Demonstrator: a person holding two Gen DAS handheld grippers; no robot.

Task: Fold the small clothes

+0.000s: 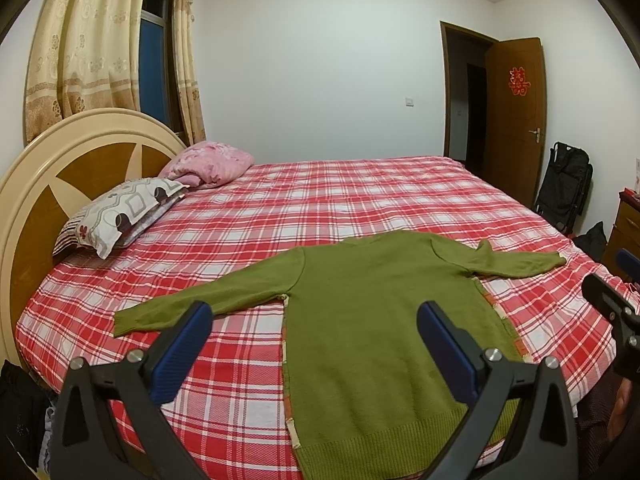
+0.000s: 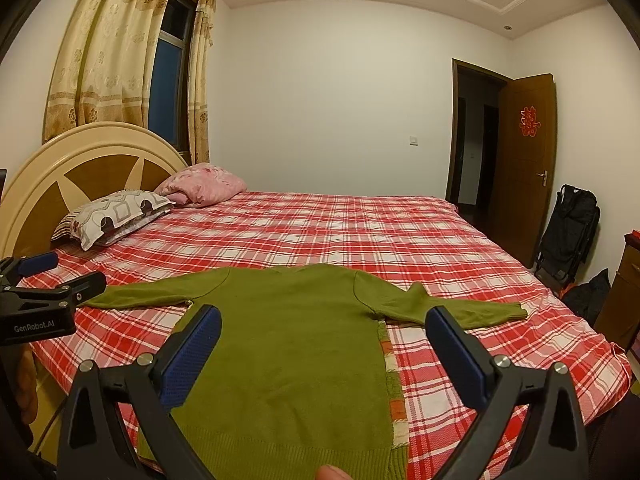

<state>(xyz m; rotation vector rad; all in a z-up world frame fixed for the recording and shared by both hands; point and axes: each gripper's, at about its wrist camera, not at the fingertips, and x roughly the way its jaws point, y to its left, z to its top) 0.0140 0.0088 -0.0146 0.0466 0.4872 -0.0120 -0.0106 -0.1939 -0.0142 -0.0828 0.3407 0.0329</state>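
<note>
A small olive-green knitted sweater [image 1: 384,320] [image 2: 288,344] lies flat on the red plaid bed, hem toward me, both sleeves spread out sideways. A patterned strip of fabric shows along its side edges. My left gripper [image 1: 314,316] hangs open above the sweater's lower left part, with nothing between its blue pads. My right gripper [image 2: 322,320] is open too, over the sweater's body near the right armpit. The right gripper's body [image 1: 612,304] appears at the right edge of the left wrist view, and the left gripper's body [image 2: 44,304] at the left edge of the right wrist view.
The bed [image 1: 360,200] has a round wooden headboard [image 1: 60,168] at the left with a patterned pillow [image 1: 120,212] and a pink pillow [image 1: 208,164]. An open brown door [image 1: 516,120], a black folded stroller [image 1: 564,180] and a wooden cabinet [image 1: 624,232] stand at the right. A fingertip [image 2: 332,472] shows at the bottom.
</note>
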